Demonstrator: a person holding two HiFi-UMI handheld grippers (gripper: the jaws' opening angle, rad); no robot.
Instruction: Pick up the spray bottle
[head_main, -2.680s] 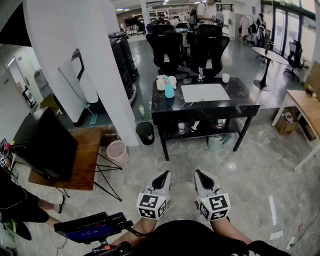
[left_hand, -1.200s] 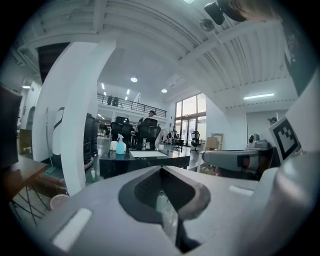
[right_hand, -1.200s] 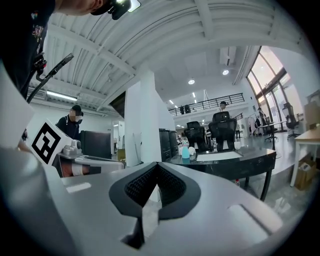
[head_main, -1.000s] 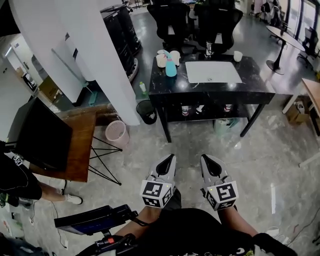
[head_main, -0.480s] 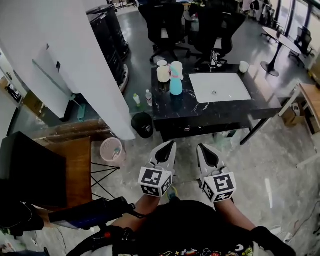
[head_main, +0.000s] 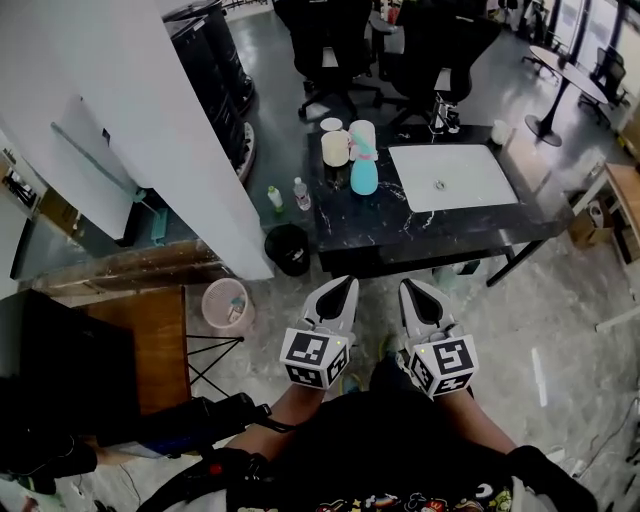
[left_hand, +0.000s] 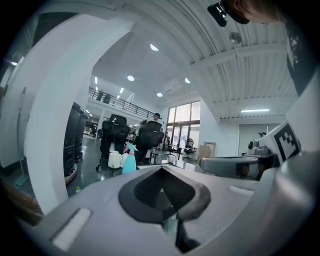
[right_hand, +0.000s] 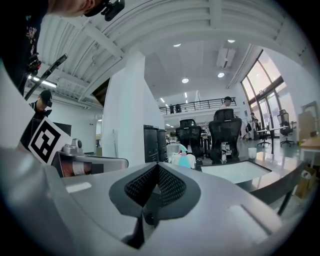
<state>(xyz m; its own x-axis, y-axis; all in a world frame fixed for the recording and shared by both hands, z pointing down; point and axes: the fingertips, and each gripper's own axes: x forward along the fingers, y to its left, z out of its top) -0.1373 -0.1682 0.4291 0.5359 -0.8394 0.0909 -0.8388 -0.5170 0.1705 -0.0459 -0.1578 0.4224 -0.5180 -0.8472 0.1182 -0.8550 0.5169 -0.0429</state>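
Note:
The spray bottle, teal with a pink head, stands upright on the back left part of a black marble table. It also shows small and far off in the left gripper view as the spray bottle and in the right gripper view as the spray bottle. My left gripper and right gripper are held side by side in front of the table's near edge, well short of the bottle. Both point level toward the table with jaws shut and nothing between them.
Two white jars stand just behind the bottle, and a white mat lies to its right. A white cup sits at the far right corner. A white pillar, black bin and pink bin stand left. Office chairs are behind.
Both grippers have been carried forward together toward the black table. The table and bottle now sit nearer and lower in the head view. The jaws look unchanged.

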